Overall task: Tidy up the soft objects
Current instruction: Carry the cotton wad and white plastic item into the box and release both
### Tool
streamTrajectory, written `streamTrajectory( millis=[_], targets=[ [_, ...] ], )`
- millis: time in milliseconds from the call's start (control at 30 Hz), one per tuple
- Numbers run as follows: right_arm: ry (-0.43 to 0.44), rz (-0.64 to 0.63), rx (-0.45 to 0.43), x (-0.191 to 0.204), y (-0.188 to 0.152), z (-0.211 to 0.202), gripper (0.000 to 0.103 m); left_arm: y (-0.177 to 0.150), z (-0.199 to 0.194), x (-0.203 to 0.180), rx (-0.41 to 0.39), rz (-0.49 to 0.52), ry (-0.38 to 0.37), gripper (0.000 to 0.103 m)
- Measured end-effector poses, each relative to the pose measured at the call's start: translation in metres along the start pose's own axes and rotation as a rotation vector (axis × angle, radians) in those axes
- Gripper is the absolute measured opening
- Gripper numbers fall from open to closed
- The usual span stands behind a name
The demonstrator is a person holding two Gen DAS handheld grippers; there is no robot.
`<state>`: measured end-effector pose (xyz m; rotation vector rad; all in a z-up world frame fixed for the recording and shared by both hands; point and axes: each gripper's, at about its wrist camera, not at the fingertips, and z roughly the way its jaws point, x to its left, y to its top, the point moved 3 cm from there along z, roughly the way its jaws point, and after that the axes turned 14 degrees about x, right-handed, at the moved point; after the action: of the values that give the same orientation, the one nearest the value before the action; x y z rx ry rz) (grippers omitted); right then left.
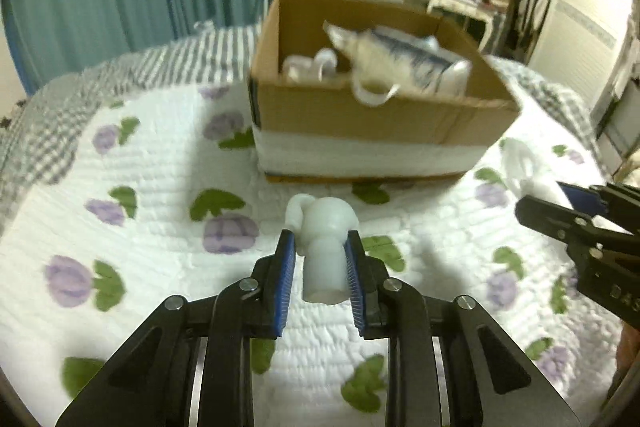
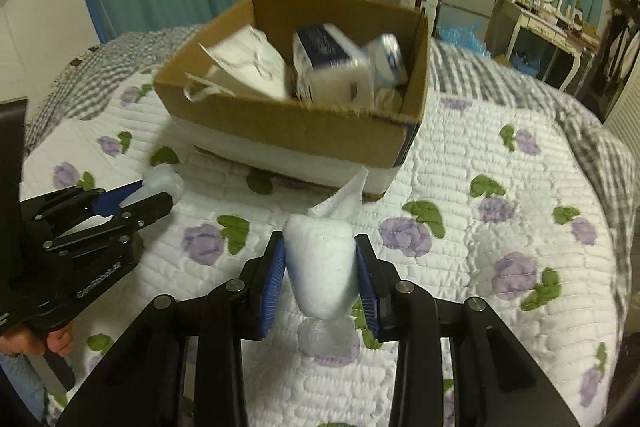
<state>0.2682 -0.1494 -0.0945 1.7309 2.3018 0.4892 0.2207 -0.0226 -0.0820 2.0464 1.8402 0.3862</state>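
Each hand-held gripper (image 1: 320,247) — black, silver screws, blue ribbed pads (image 2: 269,279).

Two white soft bundles (image 1: 324,255) (image 2: 322,267) sit clamped above the quilt; paper packs (image 2: 328,67) fill the cardboard box (image 2: 288,131).

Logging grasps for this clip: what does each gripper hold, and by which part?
Left gripper: a white squishy toy, clamped across its narrow lower body. Right gripper: a white soft wad, pinched at its sides.
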Motion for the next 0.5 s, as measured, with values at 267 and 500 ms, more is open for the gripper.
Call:
streamTrajectory(
  millis=[267,500],
  targets=[
    [-0.012,-0.024,-0.11,0.01,0.011,-0.059,0.034,0.028,-0.07,-0.014,-0.139,0.045,0.005,0.024],
    [-0.033,-0.05,-0.214,0.013,0.04,-0.11,0.034,0.063,-0.111,-0.025,-0.241,0.072,0.016,0.024]
  ],
)
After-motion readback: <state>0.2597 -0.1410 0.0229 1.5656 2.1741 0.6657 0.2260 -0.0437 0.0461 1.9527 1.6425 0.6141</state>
